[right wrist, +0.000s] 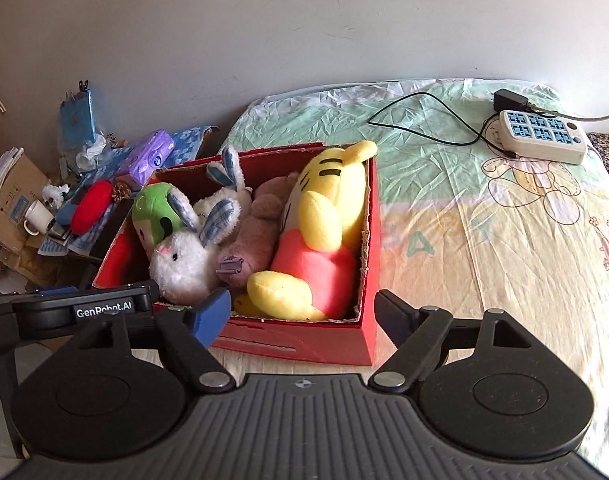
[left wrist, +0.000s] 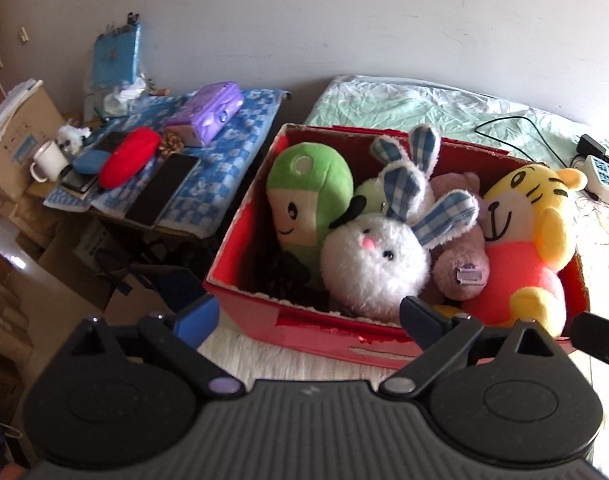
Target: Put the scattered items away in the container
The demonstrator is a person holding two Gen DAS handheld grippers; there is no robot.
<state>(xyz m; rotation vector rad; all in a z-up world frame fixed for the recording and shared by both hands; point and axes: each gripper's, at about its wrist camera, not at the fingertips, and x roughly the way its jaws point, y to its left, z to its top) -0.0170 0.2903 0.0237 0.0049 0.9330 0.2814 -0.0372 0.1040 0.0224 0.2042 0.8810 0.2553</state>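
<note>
Both the left gripper (left wrist: 308,320) and the right gripper (right wrist: 304,312) have their fingers wide open, holding nothing, near the red box (right wrist: 368,280) full of soft toys (left wrist: 374,266).

We are seeing a bed (right wrist: 484,240) wearing a cartoon-printed sheet. A red box (right wrist: 304,340) is sitting directly on it, while a white power strip (right wrist: 544,140) and a black cable (right wrist: 424,120) are lying near the wall, well apart from the box.

soft daylight, fisheye-bent edges, perhaps slight blur
</note>
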